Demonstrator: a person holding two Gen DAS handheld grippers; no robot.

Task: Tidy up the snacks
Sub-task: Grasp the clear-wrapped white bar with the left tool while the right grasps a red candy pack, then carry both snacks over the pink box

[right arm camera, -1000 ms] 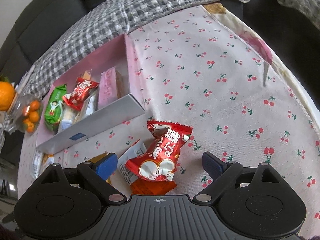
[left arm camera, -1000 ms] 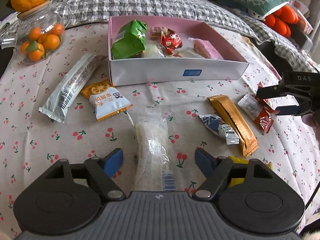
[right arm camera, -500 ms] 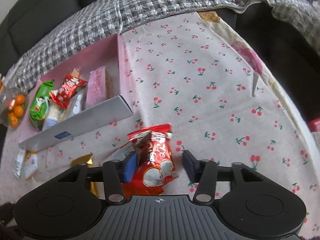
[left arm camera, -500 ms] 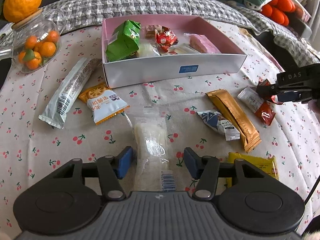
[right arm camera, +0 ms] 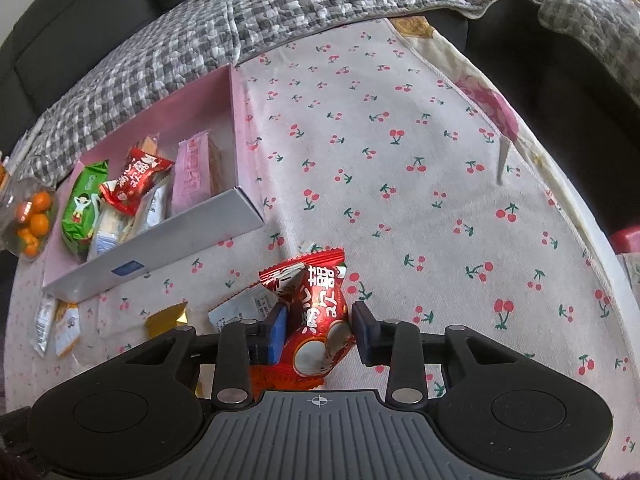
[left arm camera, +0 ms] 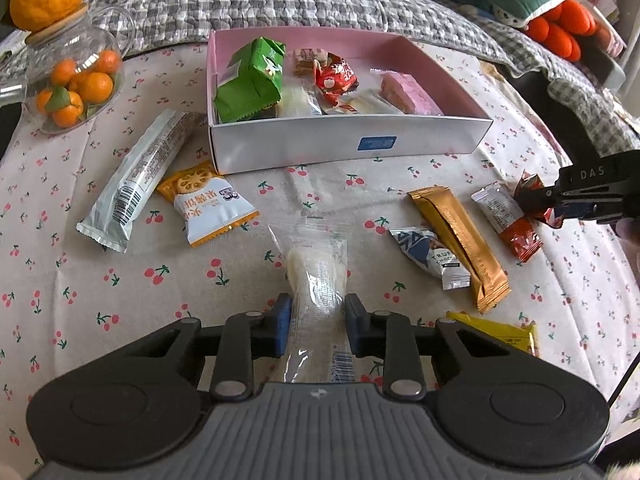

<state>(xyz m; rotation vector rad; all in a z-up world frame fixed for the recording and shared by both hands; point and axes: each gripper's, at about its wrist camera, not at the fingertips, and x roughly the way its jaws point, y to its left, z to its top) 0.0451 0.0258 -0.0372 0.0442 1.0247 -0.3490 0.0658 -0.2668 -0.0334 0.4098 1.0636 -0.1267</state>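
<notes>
The clear rice-cake packet (left arm camera: 316, 276) is pinched by the left gripper (left arm camera: 315, 322) — the red candy packet (right arm camera: 320, 320) by the right gripper (right arm camera: 318, 330), its jaws having just been closing.

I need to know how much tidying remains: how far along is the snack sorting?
Partly done. The pink box already holds several snacks, among them a green pack and a pink bar. In hand: the left gripper has closed on a clear pack, the right gripper on a red pack. Left on the tablecloth: a long white bar, a gold bar and others.
</notes>
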